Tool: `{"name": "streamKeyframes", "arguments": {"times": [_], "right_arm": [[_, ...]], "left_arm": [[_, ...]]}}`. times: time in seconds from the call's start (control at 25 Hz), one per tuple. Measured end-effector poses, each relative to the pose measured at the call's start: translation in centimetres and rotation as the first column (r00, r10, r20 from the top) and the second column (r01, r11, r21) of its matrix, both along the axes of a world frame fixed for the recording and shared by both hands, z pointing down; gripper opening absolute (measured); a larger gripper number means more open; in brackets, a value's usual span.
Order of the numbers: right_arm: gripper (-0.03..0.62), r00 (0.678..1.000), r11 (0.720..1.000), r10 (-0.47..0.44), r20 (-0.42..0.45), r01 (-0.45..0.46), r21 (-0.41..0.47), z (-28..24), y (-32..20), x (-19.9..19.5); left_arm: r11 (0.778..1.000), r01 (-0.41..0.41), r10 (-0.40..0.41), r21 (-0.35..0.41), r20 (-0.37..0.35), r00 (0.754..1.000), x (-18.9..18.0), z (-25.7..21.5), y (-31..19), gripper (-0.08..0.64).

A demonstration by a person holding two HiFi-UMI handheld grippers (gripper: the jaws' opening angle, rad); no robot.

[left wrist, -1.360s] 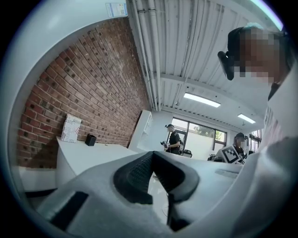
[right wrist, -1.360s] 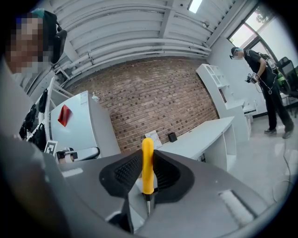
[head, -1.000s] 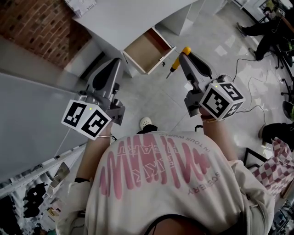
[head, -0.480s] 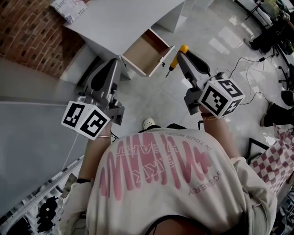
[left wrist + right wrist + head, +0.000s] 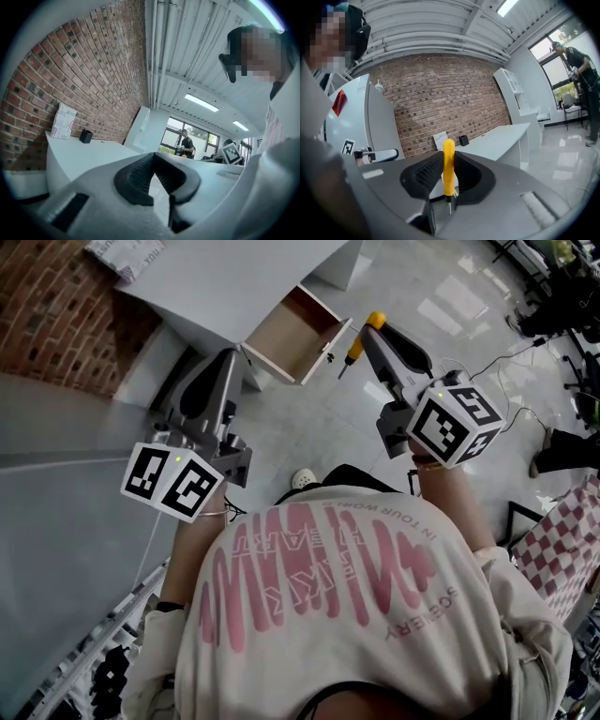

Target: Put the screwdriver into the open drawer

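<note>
A: Well, where does the head view put things?

B: The right gripper (image 5: 375, 337) pinches the screwdriver (image 5: 354, 351) by its yellow handle (image 5: 374, 322), tip slanting down toward the open drawer (image 5: 281, 334) under the white desk (image 5: 234, 277). The tip hangs just beside the drawer's front panel (image 5: 328, 351), above the floor (image 5: 309, 427) and not yet over the cavity. The left gripper (image 5: 220, 367) is on the drawer's other side, apart from it.

A: And the left gripper view?

B: Its pads (image 5: 136, 173) meet at the tips with nothing between them. That gripper is idle and should simply stay clear.

A: The right gripper view?

B: The 2 pads (image 5: 426, 173) clamp the handle upright, with the shaft (image 5: 449, 206) poking out below. The hold looks firm. Judging from that, the person should carry the tool over the front panel and lower it close to the drawer's bottom. Only then should the jaws spread, so it neither rolls nor bounces out.

A: What differs from 1 second ago?

B: In the head view the grip is the same. The tip stands a little nearer the drawer front, and desk and drawer have slid up and leftward in the frame.
</note>
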State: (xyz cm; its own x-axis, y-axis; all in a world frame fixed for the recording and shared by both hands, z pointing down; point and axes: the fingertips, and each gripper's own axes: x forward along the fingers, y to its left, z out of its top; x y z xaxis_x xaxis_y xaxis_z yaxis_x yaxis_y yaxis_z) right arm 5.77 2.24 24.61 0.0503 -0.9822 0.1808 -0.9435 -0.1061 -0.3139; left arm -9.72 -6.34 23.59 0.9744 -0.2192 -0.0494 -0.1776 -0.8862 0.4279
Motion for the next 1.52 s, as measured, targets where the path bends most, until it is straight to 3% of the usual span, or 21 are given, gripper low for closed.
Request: {"name": "streamKeyframes", "arguments": {"times": [0.12, 0.6, 0.8, 0.96, 1.16, 1.28, 1.52], "right_arm": [[0.084, 1.0, 1.0, 0.019, -0.011, -0.019, 0.014, 0.6, -0.4, 0.6], [0.084, 0.994, 0.999, 0.023, 0.106, -0.019, -0.038, 4.9, -2.1, 1.9], [0.084, 0.992, 0.998, -0.054, 0.112, 0.056, -0.016, 6.6, -5.4, 3.0], [0.084, 0.981, 0.986, -0.158, 0.11, 0.163, -0.038, 9.3, -8.5, 3.8], [0.084, 0.958, 0.964, -0.242, 0.156, 0.255, -0.069, 12.5, -12.8, 8.0], [0.083, 0.934, 0.937, -0.321, 0.159, 0.337, -0.089, 13.8, -15.1, 10.0], [0.083, 0.87, 0.863, -0.479, 0.116, 0.491, -0.121, 16.7, -18.1, 10.1]], "left_arm": [[1.0, 0.002, -0.002, -0.017, 0.004, 1.0, 0.2, 0.7, -0.5, 0.004], [0.995, 0.04, -0.035, -0.094, 0.052, 0.998, -0.2, 4.7, -1.1, 0.003], [0.987, 0.132, -0.123, -0.087, 0.101, 0.987, -0.6, 5.4, -3.6, 0.003], [0.967, 0.242, -0.23, -0.08, 0.137, 0.963, -0.7, 6.1, -5.7, 0.002], [0.941, 0.329, -0.313, -0.08, 0.167, 0.935, 3.0, 7.3, -9.3, 0.003], [0.913, 0.4, -0.383, -0.082, 0.169, 0.908, 4.6, 7.4, -11.1, 0.003], [0.865, 0.497, -0.477, -0.073, 0.193, 0.858, 5.6, 8.1, -12.2, 0.003]]}}
